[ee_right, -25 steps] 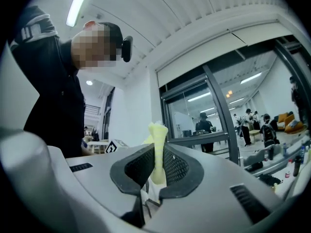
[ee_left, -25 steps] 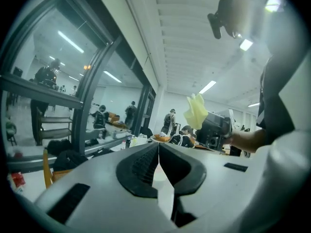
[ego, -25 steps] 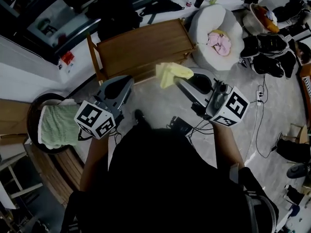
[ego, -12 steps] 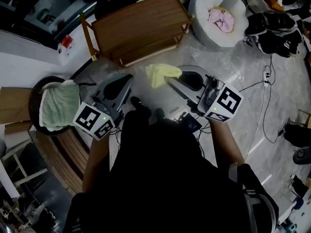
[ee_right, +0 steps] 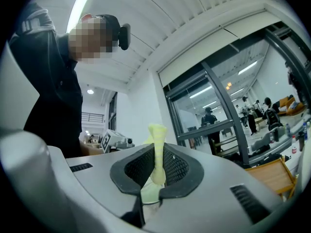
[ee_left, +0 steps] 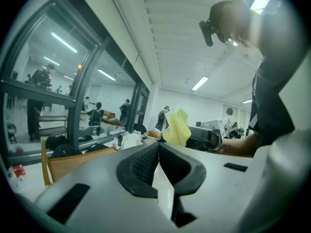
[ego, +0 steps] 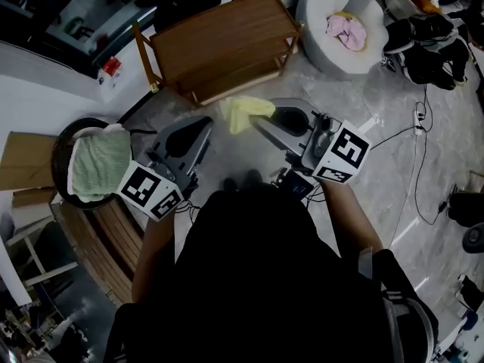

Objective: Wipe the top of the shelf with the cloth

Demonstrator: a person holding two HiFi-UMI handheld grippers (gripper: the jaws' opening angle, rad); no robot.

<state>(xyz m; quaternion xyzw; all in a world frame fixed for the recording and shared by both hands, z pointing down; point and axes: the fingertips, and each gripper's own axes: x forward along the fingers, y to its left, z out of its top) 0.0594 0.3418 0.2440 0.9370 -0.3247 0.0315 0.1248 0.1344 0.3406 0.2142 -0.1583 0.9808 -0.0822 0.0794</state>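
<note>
Yellow cloth, clamped by the right hand-held gripper, is pointing lengthwise at the single shelf. Left hand-held gripper is hovering closed, empty.

white cushion, black shoes, green towel

Head view downward, both gripper views upward, sharing cloth
</note>
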